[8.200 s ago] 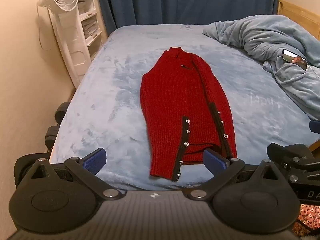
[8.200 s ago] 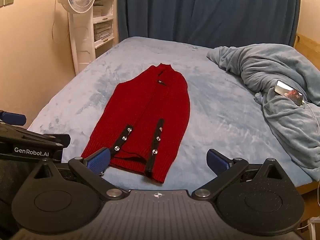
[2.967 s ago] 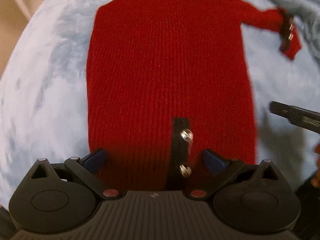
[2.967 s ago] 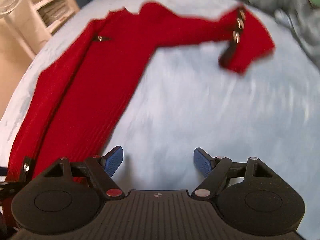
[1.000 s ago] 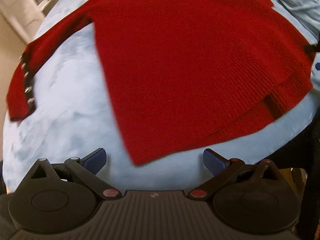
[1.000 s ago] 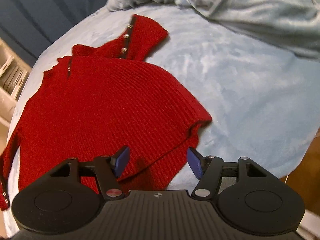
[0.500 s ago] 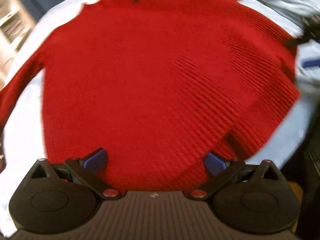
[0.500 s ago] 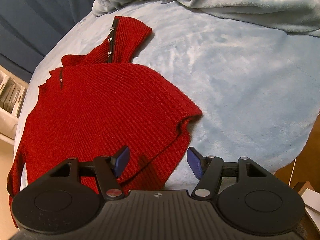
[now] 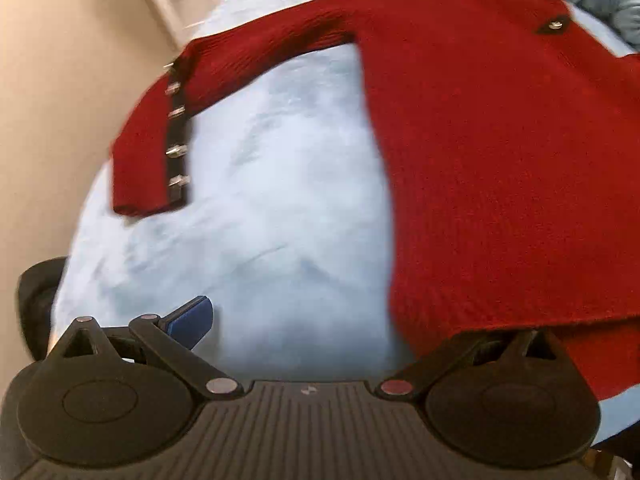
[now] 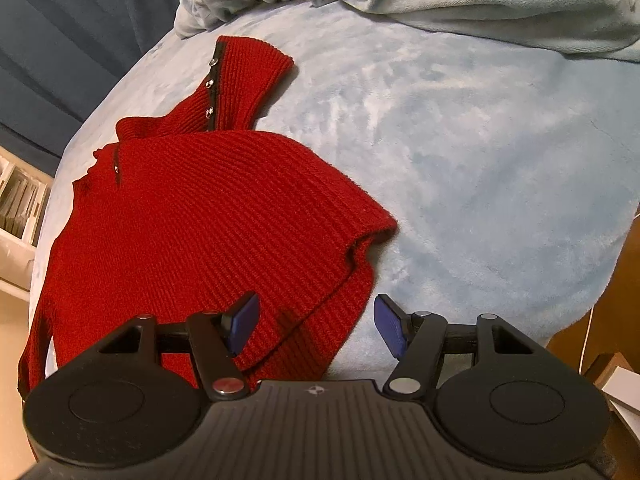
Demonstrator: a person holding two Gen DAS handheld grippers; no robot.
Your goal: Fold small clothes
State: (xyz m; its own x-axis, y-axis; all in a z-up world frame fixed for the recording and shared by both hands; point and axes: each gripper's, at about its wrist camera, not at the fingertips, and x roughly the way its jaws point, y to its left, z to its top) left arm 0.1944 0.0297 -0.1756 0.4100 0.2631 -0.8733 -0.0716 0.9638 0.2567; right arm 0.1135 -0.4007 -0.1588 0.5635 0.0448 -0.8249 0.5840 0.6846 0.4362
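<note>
The sweater's [image 9: 500,168] hem hid the left gripper's [image 9: 332,320] right fingertip; spread uncertain. One sweater, two sleeves. Right gripper [image 10: 316,324] spread, holding nothing.

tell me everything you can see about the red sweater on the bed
The red sweater is a ribbed knit lying spread on the light blue bed cover. Both sleeves are out to the sides, each cuff with a black strip of silver snaps. A small black tab with a metal fastener sits near the collar. The hem's right corner is rumpled and lifted. The open right claw straddles that hem edge.
</note>
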